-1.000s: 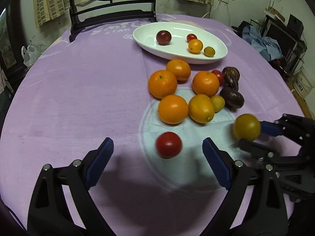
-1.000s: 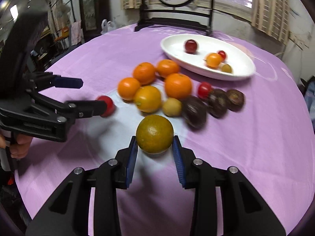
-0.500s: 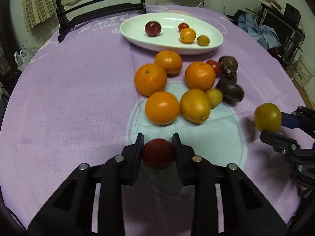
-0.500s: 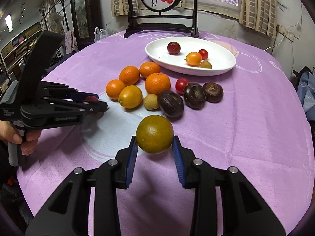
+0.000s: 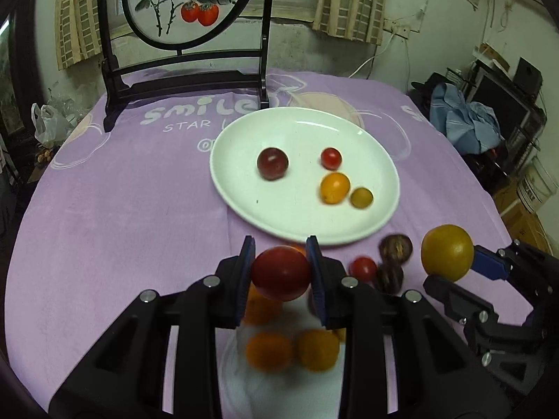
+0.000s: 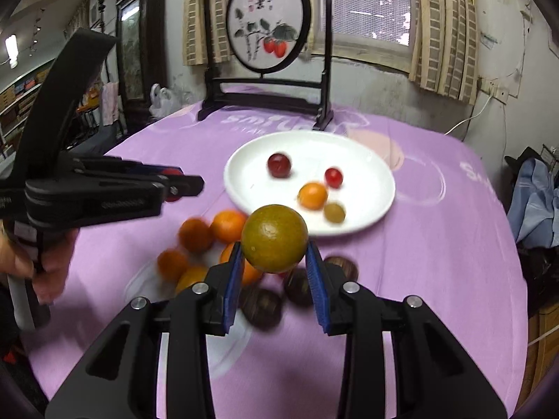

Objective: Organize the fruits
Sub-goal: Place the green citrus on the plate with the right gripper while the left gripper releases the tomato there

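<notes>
My left gripper point(image 5: 281, 274) is shut on a red tomato point(image 5: 281, 272), held above the table just short of the white plate point(image 5: 244, 181). My right gripper point(image 6: 275, 262) is shut on a greenish-yellow orange point(image 6: 275, 238), also raised, near the plate point(image 6: 370, 206). In the left wrist view the right gripper point(image 5: 454, 262) with its orange point(image 5: 447, 251) shows at the right edge. The plate carries a dark red plum point(image 5: 272, 163), a small red tomato point(image 5: 331, 158), a small orange fruit point(image 5: 334, 187) and a small yellow-green fruit point(image 5: 361, 197).
Several oranges point(image 6: 195, 234) and dark brown fruits point(image 6: 262, 307) lie blurred on the purple cloth point(image 5: 122, 227) below the grippers. A small red tomato point(image 5: 363, 269) lies near them. A round painted screen on a black stand point(image 5: 185, 80) stands behind the plate. A hand point(image 6: 45, 262) holds the left gripper.
The left gripper closed on the red tomato and lifted it toward the plate. The right gripper rose and moved forward with its orange. The fruit pile now lies beneath both grippers.
</notes>
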Demonstrator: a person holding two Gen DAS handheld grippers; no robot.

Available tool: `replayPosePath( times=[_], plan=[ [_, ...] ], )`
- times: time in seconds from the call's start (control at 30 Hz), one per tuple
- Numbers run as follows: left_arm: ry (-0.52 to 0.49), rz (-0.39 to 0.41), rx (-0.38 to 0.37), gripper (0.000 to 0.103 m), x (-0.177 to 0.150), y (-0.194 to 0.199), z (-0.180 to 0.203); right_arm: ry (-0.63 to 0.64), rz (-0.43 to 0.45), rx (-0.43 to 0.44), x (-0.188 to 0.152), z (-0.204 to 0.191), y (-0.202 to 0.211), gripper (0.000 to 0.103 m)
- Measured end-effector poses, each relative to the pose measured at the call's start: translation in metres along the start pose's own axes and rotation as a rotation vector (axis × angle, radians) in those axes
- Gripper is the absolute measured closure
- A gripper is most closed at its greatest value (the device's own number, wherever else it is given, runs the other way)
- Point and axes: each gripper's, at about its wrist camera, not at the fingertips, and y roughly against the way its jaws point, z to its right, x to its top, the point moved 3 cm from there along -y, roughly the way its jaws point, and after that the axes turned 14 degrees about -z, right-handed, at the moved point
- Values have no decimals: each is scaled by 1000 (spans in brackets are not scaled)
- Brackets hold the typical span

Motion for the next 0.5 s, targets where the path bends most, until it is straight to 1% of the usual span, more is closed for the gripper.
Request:
replayPosePath(
  times=[0.07,0.2,0.43,0.47,0.5],
  plan=[
    [15,-12,12,73,14,-14,-1,-19,-12,-5,11,6,-13,67],
    [37,-38,28,73,36,-43,-5,-54,-75,9,29,18,-47,67],
    [68,-63,39,72,54,-73,-13,-80,-138,5,43,27,-86,67],
    [69,-69,31,71,55,-76,-13,-90,-149,3,45,29,-90,67],
    [72,-75,29,67,57,-79,-13,-101,-160,1,45,30,-94,67]
  ],
)
